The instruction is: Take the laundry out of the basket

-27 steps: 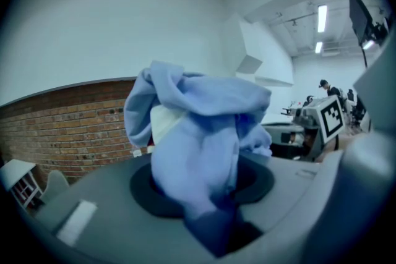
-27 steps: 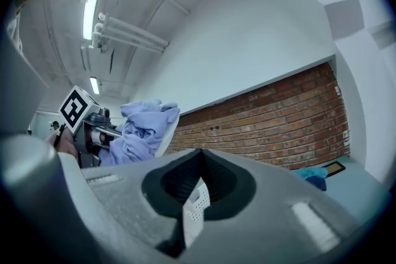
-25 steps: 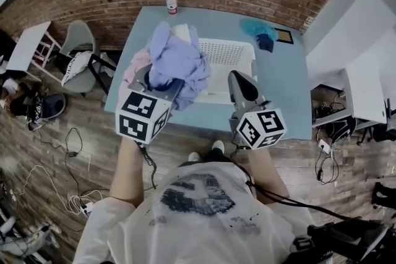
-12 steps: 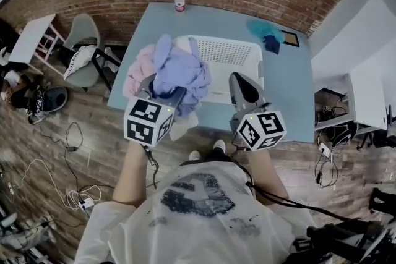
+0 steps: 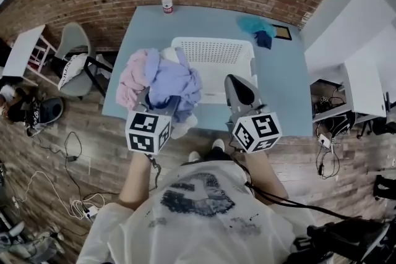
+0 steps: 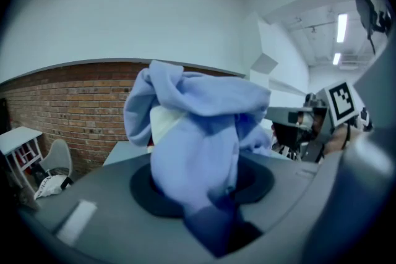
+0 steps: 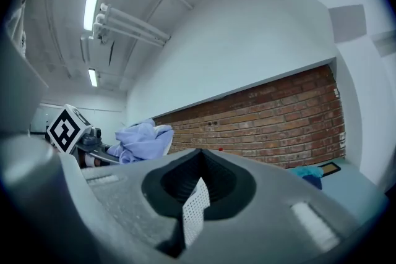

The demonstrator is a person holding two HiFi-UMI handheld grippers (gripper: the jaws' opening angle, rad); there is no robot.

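A white perforated laundry basket (image 5: 213,54) stands on the light blue table (image 5: 281,89). My left gripper (image 5: 164,103) is shut on a bunched lavender-blue garment (image 5: 175,78), which hangs at the basket's left front corner, beside a pink garment (image 5: 132,75) heaped on the table. In the left gripper view the garment (image 6: 198,133) fills the jaws and hides most of what lies ahead. My right gripper (image 5: 237,89) is shut on the basket's near rim; a strip of the white mesh wall (image 7: 193,207) sits between its jaws. The basket's inside looks mostly bare.
A water bottle (image 5: 166,0) stands at the table's far edge. A teal cloth (image 5: 255,25), a dark blue cloth (image 5: 264,40) and a small framed thing (image 5: 284,33) lie at the far right. A grey chair (image 5: 75,57) is left of the table, white furniture (image 5: 359,65) right.
My left gripper has come down with the lavender garment, from above the basket's left side towards the table by the pink heap. The right gripper has stayed on the basket rim.
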